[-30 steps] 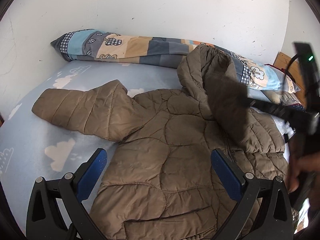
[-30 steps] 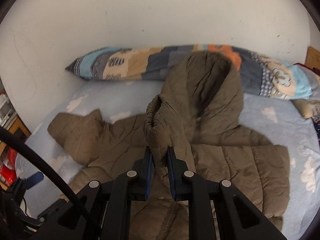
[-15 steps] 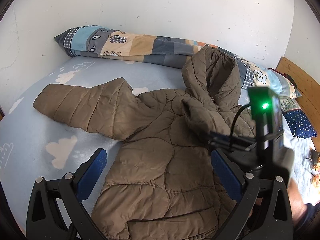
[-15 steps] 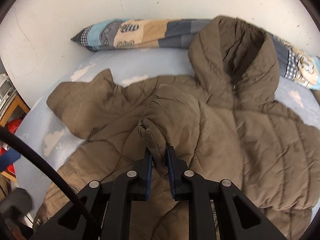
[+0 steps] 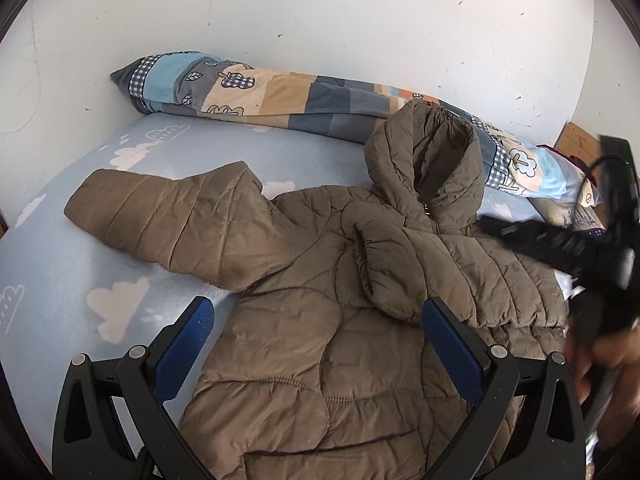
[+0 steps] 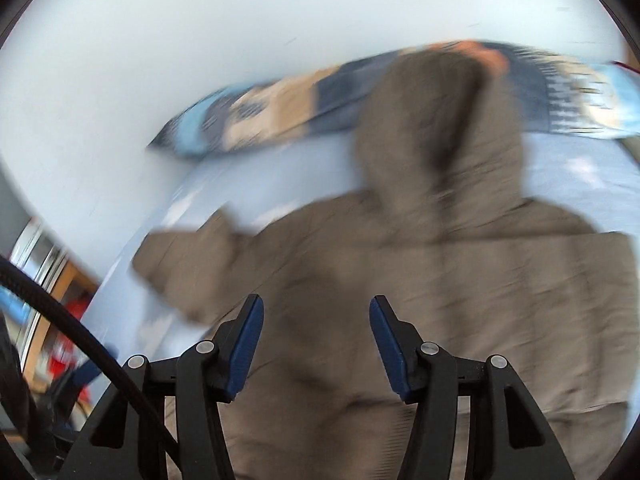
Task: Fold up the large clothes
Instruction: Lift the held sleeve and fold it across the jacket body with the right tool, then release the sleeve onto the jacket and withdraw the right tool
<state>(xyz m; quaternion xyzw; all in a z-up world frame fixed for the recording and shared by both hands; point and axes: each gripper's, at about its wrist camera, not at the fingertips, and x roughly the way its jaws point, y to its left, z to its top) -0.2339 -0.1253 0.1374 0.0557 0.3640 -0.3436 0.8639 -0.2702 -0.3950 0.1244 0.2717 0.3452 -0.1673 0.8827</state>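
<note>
Behind the brown jacket [image 5: 340,320], spread on the blue sheet [image 5: 60,280], a patchwork pillow [image 5: 280,96] lies along the wall [image 5: 360,20]. One sleeve [image 5: 384,264] is folded across the jacket's chest. Left gripper [image 5: 320,344] hovers spread wide; right gripper [image 6: 316,344] is opening, nothing between its jaws.

1. Jacket [image 5: 328,344]: quilted brown cloth, puffy and stitched in panels, faint sheen, creased.
2. Bedsheet [image 5: 60,280] under the jacket: smooth matt blue cloth with pale cloud print.
3. Rolled quilt [image 5: 256,92] behind the jacket: soft matt patchwork fabric.
4. Wall [image 5: 320,20] behind the quilt: matt white paint, scuffed and speckled.
5. Left gripper [image 5: 320,348] over the jacket: matt black plastic, blue textured pads, small bright metal pins.
6. Headboard [image 5: 576,140] right of the quilt: bare wood.
</note>
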